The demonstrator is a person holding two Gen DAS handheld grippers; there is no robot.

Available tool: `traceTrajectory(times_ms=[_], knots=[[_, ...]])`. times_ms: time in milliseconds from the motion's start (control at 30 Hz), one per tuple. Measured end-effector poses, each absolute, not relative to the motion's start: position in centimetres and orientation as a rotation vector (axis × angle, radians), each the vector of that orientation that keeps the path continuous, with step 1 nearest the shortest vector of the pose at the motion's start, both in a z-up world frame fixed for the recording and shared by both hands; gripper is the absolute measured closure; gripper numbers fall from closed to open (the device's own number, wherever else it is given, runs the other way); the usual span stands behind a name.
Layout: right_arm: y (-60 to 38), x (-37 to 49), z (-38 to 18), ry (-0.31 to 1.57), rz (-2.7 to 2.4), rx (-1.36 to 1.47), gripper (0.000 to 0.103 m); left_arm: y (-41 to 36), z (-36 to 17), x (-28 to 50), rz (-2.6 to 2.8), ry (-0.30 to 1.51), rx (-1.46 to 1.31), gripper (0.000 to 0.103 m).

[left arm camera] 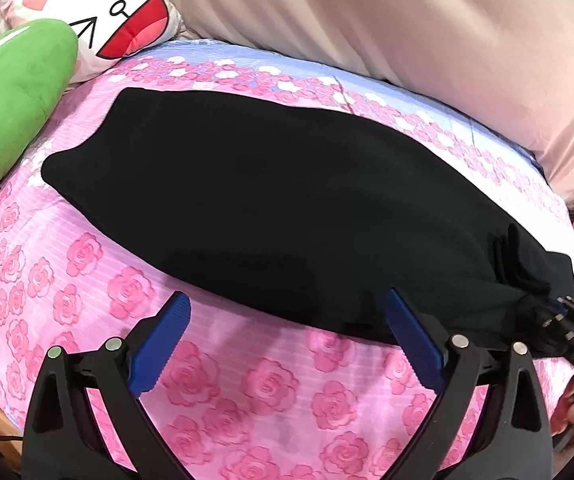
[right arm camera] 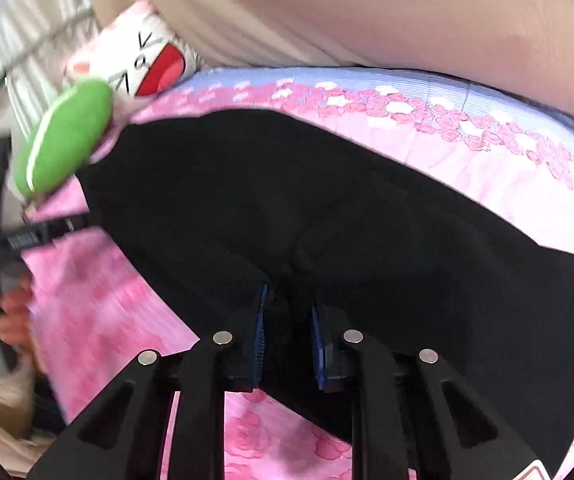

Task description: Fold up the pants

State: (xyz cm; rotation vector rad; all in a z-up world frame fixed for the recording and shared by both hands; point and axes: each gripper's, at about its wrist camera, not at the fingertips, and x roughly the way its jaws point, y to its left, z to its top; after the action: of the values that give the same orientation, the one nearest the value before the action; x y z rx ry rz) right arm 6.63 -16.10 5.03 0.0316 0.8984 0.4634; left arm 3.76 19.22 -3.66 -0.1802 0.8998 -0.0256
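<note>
Left wrist view first: at the far left we see a green plush cushion [left arm camera: 15, 96], and just behind it a white pillow with a cartoon face [left arm camera: 99, 12], both at the head of the bed [left arm camera: 87, 280] with its pink rose sheet. Across the middle of the bed lie the black pants [left arm camera: 255, 208] — a long dark shape stretched flat from upper left to lower right. Our left gripper [left arm camera: 287, 336] hangs above the near edge of the pants with its jaws spread wide, blue pads [left arm camera: 167, 344] holding nothing. Behind the bed rises a beige curtain [left arm camera: 407, 32]. At the far right edge we make out the right gripper [left arm camera: 559, 320] at the end of the pants.

Right wrist view is blurred. At its left edge we see the other gripper's black frame, then the green cushion [right arm camera: 67, 140]. In the middle, our right gripper [right arm camera: 287, 320] has its jaws drawn close, pinching a bunch of the black fabric [right arm camera: 327, 208] — one end of the pants.
</note>
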Motion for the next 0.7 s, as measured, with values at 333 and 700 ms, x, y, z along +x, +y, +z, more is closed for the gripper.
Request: traceTrajectory(times_ms=[333,700], knots=[[-15.5,8.9,6.2,0.92,0.53,0.187,0.084,24.5,-3.3,4.0,0.037,0.878,-0.245,0.008],[-16.1,7.0,3.3,0.947,0.559,0.155,0.079,24.2,-3.8,4.4,0.039,0.89,-0.242,0.006]])
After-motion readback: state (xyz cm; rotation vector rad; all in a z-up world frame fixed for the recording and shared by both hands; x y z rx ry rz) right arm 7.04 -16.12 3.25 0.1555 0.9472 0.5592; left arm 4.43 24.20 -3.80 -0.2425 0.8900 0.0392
